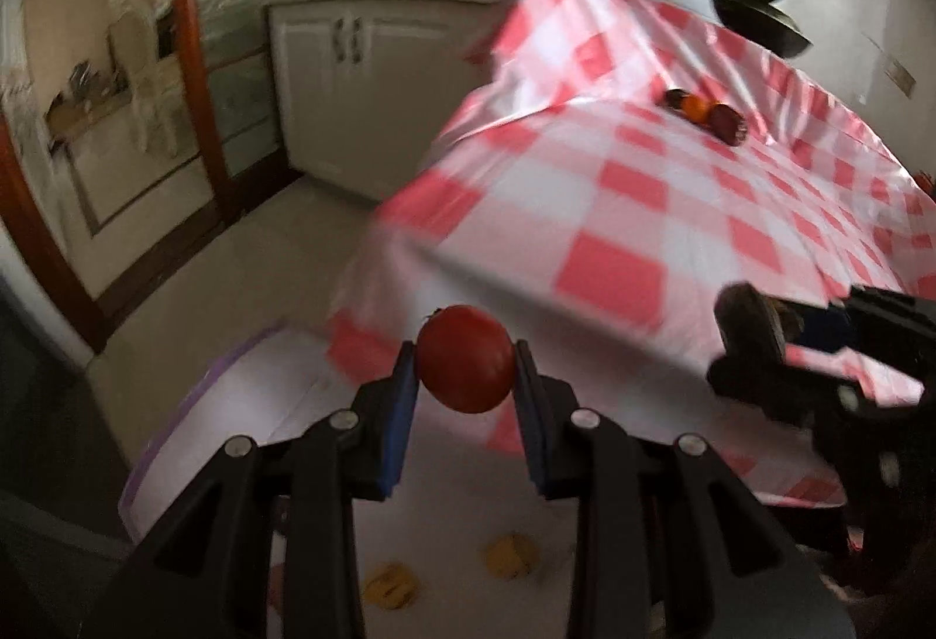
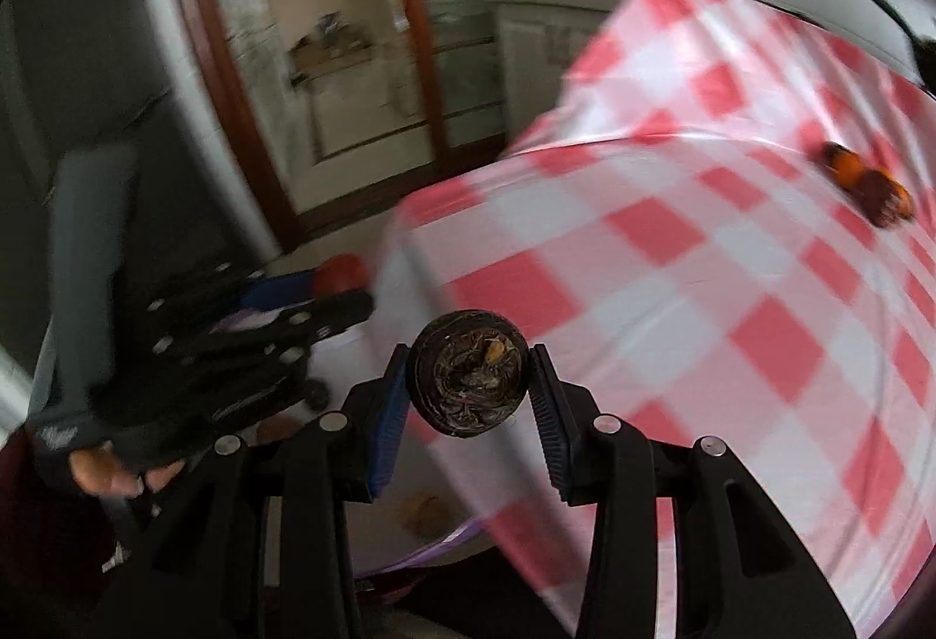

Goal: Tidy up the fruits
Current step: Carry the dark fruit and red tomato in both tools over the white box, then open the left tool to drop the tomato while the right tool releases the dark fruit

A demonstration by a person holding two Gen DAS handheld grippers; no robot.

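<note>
My left gripper [image 1: 466, 367] is shut on a red tomato [image 1: 466, 367], held above a white bin with a purple rim [image 1: 175, 422] beside the table. My right gripper [image 2: 468, 375] is shut on a dark, round purple-brown fruit [image 2: 468, 375], also off the table's near corner. In the right wrist view the left gripper [image 2: 327, 296] and its tomato [image 2: 341, 271] show at the left. In the left wrist view the right gripper [image 1: 754, 340] shows at the right. Several fruits, dark red and orange [image 1: 705, 114], lie together far on the tablecloth; they also show in the right wrist view [image 2: 866, 182].
A red-and-white checked cloth [image 1: 673, 206] covers the table and hangs over its edges. White cabinets [image 1: 351, 83] with pots stand behind, and a wood-framed glass door [image 1: 193, 54] is at the left. A black pan [image 1: 754, 19] hangs at the far right. The bin holds yellow pieces [image 1: 509, 554].
</note>
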